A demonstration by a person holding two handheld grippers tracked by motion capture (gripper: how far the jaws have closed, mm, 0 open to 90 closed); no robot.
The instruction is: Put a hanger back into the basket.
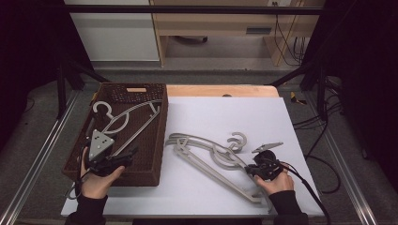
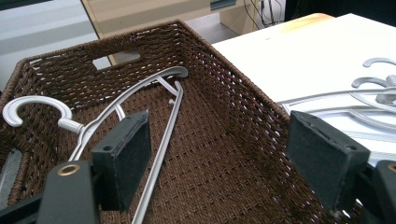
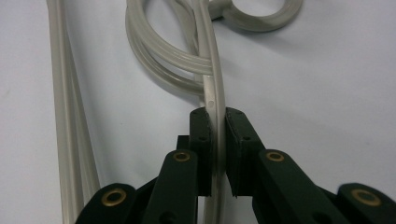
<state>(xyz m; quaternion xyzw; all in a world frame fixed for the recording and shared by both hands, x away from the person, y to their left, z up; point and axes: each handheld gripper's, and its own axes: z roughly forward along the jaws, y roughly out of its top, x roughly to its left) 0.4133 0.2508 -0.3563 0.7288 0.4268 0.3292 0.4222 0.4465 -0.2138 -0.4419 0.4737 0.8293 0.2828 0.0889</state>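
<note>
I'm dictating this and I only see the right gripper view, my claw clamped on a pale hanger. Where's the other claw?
Observer: The left claw hovers over a brown woven basket with its jaws open and nothing between them.
Operator: Anything in that basket?
Observer: One grey hanger lies inside, with its hook toward the far left corner.
Operator: Where's my hanger relative to it?
Observer: Your right claw grips one of a pile of hangers on the white sheet, just right of the basket.
</note>
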